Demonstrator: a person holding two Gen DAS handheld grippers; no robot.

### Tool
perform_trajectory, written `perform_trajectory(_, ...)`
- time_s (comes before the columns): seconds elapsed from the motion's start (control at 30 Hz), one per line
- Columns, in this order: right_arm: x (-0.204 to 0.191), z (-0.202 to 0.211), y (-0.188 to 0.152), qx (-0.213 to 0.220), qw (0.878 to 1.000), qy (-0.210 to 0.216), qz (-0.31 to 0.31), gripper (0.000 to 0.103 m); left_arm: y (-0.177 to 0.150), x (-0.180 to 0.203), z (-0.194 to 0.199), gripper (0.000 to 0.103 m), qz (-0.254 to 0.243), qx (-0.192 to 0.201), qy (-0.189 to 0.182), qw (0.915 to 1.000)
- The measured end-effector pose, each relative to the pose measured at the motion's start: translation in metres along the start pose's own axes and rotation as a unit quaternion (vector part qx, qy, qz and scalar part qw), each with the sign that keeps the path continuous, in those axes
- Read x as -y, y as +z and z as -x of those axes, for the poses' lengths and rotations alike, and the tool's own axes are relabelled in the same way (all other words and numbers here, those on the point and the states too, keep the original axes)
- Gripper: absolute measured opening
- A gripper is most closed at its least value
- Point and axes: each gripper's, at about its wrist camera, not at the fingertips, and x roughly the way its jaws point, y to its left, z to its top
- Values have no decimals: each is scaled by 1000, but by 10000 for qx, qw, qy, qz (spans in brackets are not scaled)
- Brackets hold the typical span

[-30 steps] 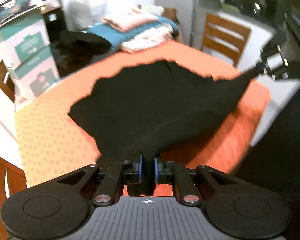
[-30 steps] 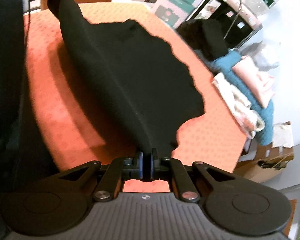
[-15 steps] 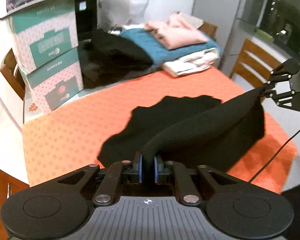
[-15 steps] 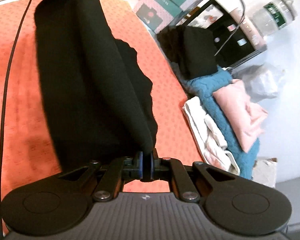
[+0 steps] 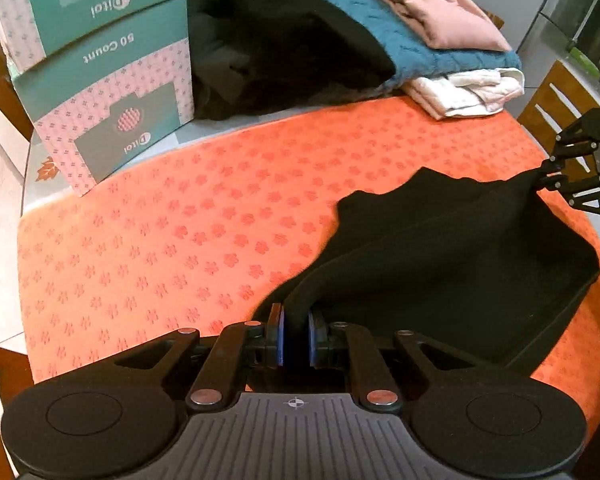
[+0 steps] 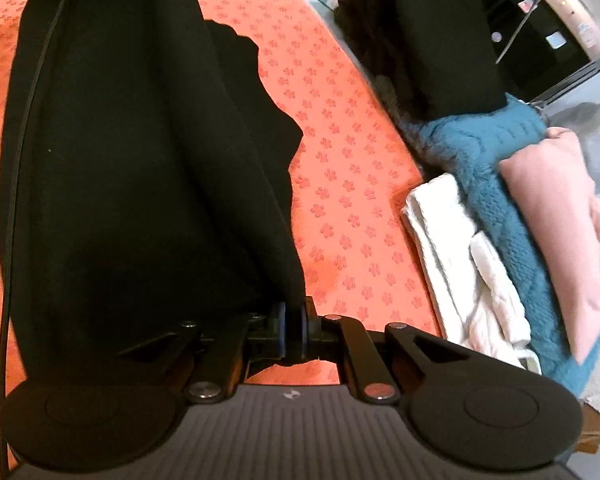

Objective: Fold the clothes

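- Left gripper (image 5: 296, 334): clamped tight on a bunched edge of black garment (image 5: 452, 256).
- Right gripper (image 6: 294, 332): pinched closed on another edge of the same cloth.
- Black garment: stretched between both tools, doubled over, lower part lying on orange floral tablecloth (image 5: 180, 232).
- Far side of table: dark clothing heap (image 5: 284, 48), teal knit (image 5: 400, 44), pink folded top (image 5: 440, 12), white folded cloth (image 5: 464, 92).
- Left rear: two stacked teal-and-pink boxes (image 5: 100, 72).

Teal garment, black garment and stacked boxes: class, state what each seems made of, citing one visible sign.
Teal garment: chunky knit, probably wool or acrylic; raised cable ribs show.
Black garment: soft matte fabric, perhaps jersey or fleece; it drapes in smooth folds.
Stacked boxes: printed cardboard, judging by flat panels and creased edges.
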Motion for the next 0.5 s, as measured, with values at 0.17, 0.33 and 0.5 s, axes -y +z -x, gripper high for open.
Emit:
perform_trajectory(0.17,10,-7,3,-24,9999,121,-15,8,3,-9,-2,13,147,62,-109,9998)
perform_trajectory(0.33,17,-8,8,11,9999,83,-113,8,-2,-19,-8,14,447,117,-174,9988)
perform_trajectory(0.5,7,-17,12,-12,9998,-210,-67,14,-10,-25,-18,20,713,347,-161,9967)
